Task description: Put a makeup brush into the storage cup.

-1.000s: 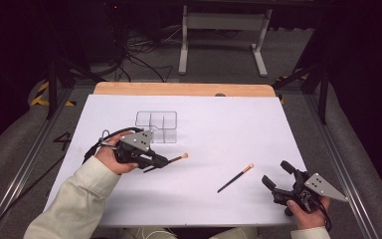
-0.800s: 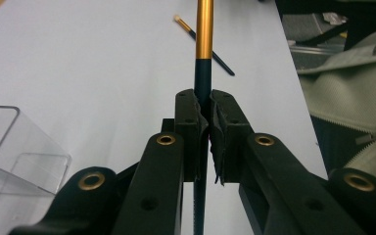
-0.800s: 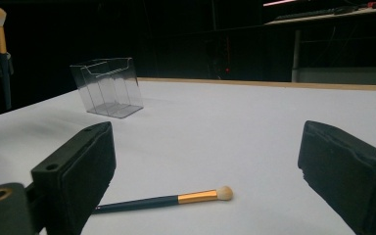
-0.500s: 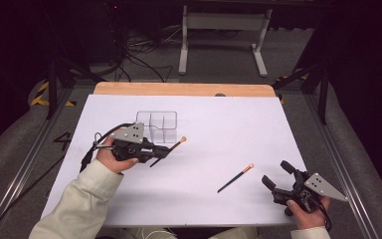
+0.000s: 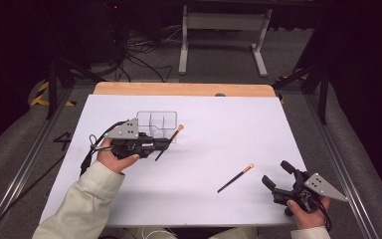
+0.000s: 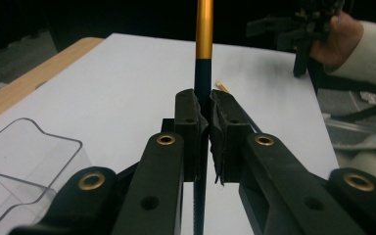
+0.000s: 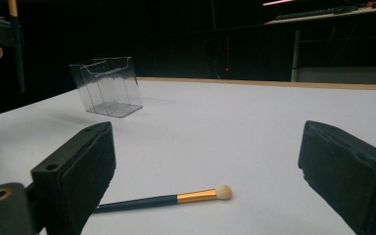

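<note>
Clear plastic box (image 5: 157,127) stands far left; left hand-held gripper (image 5: 165,144) clamps a brush (image 5: 169,142); right hand-held gripper (image 5: 277,180) gapes wide near a second brush (image 5: 236,178).

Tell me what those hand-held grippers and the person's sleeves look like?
Each hand-held gripper, left and right, is black with two blocky padded jaws, brass-ringed pivots and a grey three-cornered plate on top. A black cable trails from the left one. The sleeves are cream-coloured.
</note>
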Demonstrator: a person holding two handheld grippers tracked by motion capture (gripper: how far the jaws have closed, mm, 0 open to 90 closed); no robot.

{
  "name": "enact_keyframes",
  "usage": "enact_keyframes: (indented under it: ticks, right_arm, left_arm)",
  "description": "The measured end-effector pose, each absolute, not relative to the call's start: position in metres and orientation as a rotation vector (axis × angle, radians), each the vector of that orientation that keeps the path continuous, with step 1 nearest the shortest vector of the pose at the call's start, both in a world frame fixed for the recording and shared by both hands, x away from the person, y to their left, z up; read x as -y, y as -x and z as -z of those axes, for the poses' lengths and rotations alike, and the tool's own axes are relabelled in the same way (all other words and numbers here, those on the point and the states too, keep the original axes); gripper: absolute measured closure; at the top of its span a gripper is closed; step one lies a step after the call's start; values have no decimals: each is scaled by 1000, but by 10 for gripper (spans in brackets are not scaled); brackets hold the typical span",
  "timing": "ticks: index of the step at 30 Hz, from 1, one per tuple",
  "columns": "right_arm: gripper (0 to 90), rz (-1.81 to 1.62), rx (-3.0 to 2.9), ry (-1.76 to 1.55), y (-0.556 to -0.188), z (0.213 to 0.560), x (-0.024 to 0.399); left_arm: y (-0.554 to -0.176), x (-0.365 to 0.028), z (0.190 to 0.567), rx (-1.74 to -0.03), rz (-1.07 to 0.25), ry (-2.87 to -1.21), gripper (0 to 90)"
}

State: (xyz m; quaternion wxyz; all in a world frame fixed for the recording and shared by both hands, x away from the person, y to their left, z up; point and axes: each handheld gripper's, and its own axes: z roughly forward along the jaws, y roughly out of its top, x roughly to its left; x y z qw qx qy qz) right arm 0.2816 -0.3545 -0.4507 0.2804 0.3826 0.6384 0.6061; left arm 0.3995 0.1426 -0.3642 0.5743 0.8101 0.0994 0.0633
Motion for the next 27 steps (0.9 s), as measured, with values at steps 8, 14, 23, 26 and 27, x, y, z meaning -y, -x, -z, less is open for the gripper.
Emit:
enact_keyframes:
  ticks: [8,14,23,26,27]
  right_arm:
    - [75,-1622,-1713,-1024,-282,451,354]
    - [75,-1615,-1716,-1022,-282,451,354]
    - [75,-1616,-1717,-1020,-282,451,354]
    - [75,-1616,-1717,-1020,-282,451,354]
    - [75,-1615,-1717,-1020,-282,451,354]
  left_arm:
    - [-399,-143,364,-268,-188,-1835,827]
    - [-401,-146,362,-316,-246,-1774,827]
    - [-403,-147,359,-354,-305,-1701,827]
    - [-404,-148,359,-368,-324,-1681,827]
    - [-405,-148,359,-365,-329,-1675,827]
